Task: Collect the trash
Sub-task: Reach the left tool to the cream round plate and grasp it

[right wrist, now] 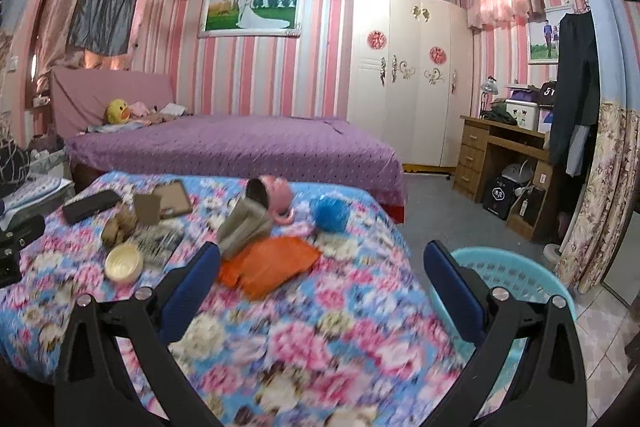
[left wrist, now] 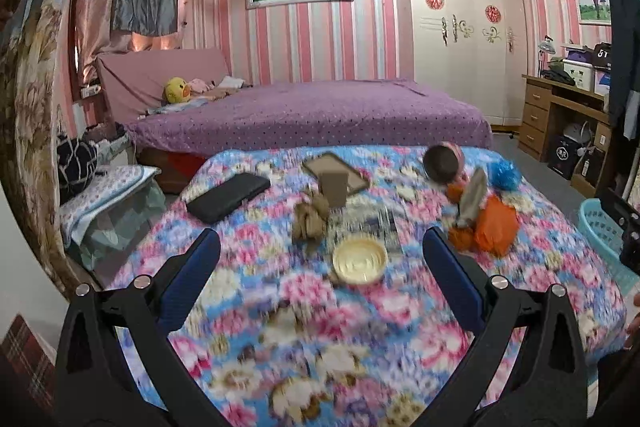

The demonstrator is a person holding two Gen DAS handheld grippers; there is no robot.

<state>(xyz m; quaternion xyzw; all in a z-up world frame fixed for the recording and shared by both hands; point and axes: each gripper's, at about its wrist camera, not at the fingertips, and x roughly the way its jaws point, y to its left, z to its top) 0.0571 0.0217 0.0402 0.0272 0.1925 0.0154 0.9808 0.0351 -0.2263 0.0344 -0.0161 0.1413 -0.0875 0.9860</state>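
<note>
Floral-quilted bed [right wrist: 312, 339] strewn left to right: black case [right wrist: 90, 205], crumpled brown paper [right wrist: 118, 223], cream lid [right wrist: 124, 262], orange bag [right wrist: 272, 263], pink mug [right wrist: 274, 199], blue pompom [right wrist: 330, 213]. Turquoise basket [right wrist: 516, 275] just off the right edge. Left gripper [left wrist: 320, 259] and right gripper [right wrist: 320, 267] hovering, jaws apart, empty. Risk: blurred, overlapping clutter, so possibly snagging quilt or keepsakes instead of trash.

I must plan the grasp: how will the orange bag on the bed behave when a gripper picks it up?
The orange bag looks like thin, creased plastic lying flat, so it would probably flop and crumple rather than hold shape. It seems light for its size. A grey folded piece rests on its edge and may slide off when the bag is lifted.
</note>
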